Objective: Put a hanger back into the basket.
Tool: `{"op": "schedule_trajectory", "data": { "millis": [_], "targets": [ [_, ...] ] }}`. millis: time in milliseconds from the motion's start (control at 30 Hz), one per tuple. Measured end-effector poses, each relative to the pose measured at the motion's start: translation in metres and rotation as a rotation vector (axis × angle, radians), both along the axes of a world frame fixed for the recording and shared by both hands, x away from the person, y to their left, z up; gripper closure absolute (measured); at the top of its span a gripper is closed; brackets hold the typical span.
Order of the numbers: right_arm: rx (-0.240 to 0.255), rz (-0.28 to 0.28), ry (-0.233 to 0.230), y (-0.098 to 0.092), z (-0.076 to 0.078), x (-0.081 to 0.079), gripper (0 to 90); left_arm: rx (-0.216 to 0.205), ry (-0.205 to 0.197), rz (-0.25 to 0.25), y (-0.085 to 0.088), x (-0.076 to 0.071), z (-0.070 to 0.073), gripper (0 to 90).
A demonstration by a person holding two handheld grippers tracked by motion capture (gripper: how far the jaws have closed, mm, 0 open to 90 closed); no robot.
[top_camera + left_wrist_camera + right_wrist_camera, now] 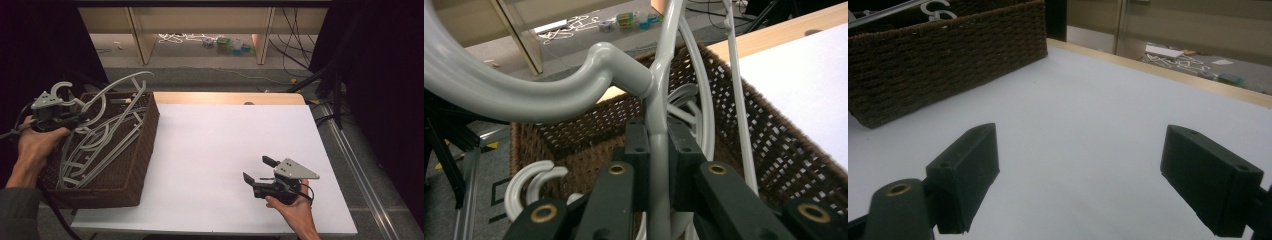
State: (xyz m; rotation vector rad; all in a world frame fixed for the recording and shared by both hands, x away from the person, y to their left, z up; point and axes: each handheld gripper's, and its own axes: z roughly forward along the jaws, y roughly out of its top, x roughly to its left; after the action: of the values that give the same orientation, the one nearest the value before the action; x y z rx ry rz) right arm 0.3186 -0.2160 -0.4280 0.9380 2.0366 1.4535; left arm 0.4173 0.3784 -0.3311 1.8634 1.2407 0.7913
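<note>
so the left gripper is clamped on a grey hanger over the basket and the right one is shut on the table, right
Not quite: the right gripper is open, jaws wide apart over the bare table, as the right gripper view shows. The left gripper is indeed clamped on a grey hanger over the basket.

The left claw [657, 165] is clamped on the thin stem of a grey hanger [656, 150], its black pads pressing from both sides. The hanger's hook curves off to the upper left. Behind it stands a brown wicker basket [784, 150] with more grey hangers [531, 187] inside, at the white bench's [804, 85] edge.
</note>
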Motion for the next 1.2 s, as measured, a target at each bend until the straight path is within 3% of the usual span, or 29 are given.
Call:
{"op": "schedule_trajectory", "data": {
  "millis": [33, 200, 433, 500, 700, 800, 867, 900, 1033, 1133, 1200],
  "targets": [
    [-0.001, -0.001, 0.0, 0.0, 0.0, 0.0, 16.5, 0.023, 0.003, -0.005, 0.002, -0.001, 0.0, 81.9],
    [0.006, 0.002, 0.015, 0.0, 0.001, -0.001, 16.5, 0.039, 0.0, -0.009, 0.01, -0.002, -0.009, 81.9],
    [0.005, -0.001, 0.013, 0.0, 0.0, -0.001, 16.5, 0.058, 0.046, -0.007, 0.016, -0.002, -0.023, 81.9],
    [0.002, 0.0, -0.001, 0.0, 0.0, 0.0, 16.5, 0.098, 0.075, -0.018, 0.02, -0.002, -0.024, 81.9],
    [0.007, -0.001, 0.016, 0.0, 0.0, -0.001, 16.5, 0.091, 0.093, -0.016, 0.022, 0.0, -0.032, 81.9],
    [0.002, -0.001, 0.001, 0.0, 0.0, 0.0, 16.5, 0.1, 0.108, -0.018, 0.022, 0.003, -0.035, 81.9],
    [0.002, 0.001, 0.023, -0.001, 0.001, -0.001, 16.5, 0.104, 0.116, -0.016, 0.022, 0.004, -0.038, 81.9],
    [0.021, 0.004, 0.023, -0.001, 0.001, -0.001, 16.5, 0.106, 0.12, -0.022, 0.023, 0.005, -0.038, 81.9],
    [0.022, -0.001, 0.022, -0.004, 0.001, 0.001, 16.5, 0.119, 0.14, -0.028, 0.021, 0.009, -0.044, 81.8],
    [0.006, -0.007, 0.027, -0.004, 0.002, 0.0, 16.5, 0.14, 0.172, -0.026, 0.019, 0.012, -0.05, 81.7],
    [0.004, -0.005, 0.026, -0.004, 0.001, 0.001, 16.5, 0.132, 0.193, -0.018, 0.019, 0.012, -0.057, 81.7]
  ]
}}
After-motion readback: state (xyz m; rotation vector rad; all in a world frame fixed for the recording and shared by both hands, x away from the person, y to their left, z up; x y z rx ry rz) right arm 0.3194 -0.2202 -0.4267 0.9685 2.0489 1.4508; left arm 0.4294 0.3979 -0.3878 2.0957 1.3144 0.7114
